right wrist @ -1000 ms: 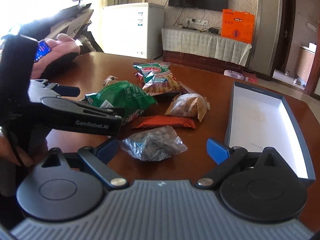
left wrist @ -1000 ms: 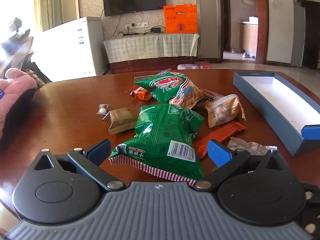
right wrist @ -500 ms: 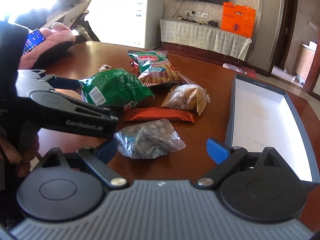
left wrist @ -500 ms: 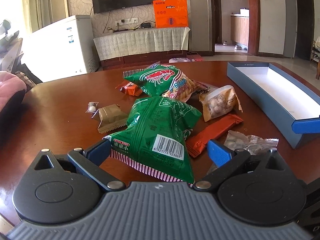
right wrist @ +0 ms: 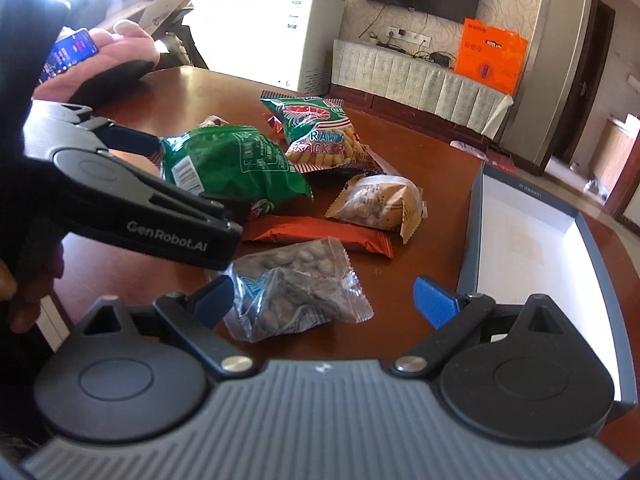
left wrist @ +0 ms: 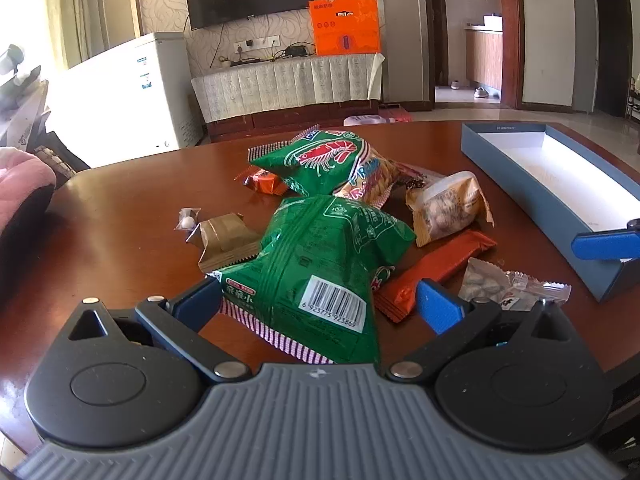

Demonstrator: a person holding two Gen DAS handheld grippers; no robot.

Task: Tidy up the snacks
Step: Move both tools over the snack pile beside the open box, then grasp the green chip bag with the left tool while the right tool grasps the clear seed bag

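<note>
Left wrist view: the left gripper (left wrist: 318, 300) has its fingers spread wide either side of a green snack bag (left wrist: 320, 260) on the brown worktop (left wrist: 120, 220), not squeezing it. Barcode on the bag reads 6 923775 923869. Behind it sits a prawn cracker bag (left wrist: 332, 160), to the right a nut pouch (left wrist: 448, 208), an orange bar (left wrist: 436, 268) and a clear candy packet (left wrist: 500, 286). The blue box (left wrist: 520, 168) lies far right.

Right wrist view: the right gripper (right wrist: 324, 300) is also released, fingers straddling the clear candy packet (right wrist: 296, 292). The left tool's arm says "GenRobot.AI". The prawn bag (right wrist: 324, 136) reads "PRAWN CRACKER". The box (right wrist: 476, 216) sits just right, white inside.
</note>
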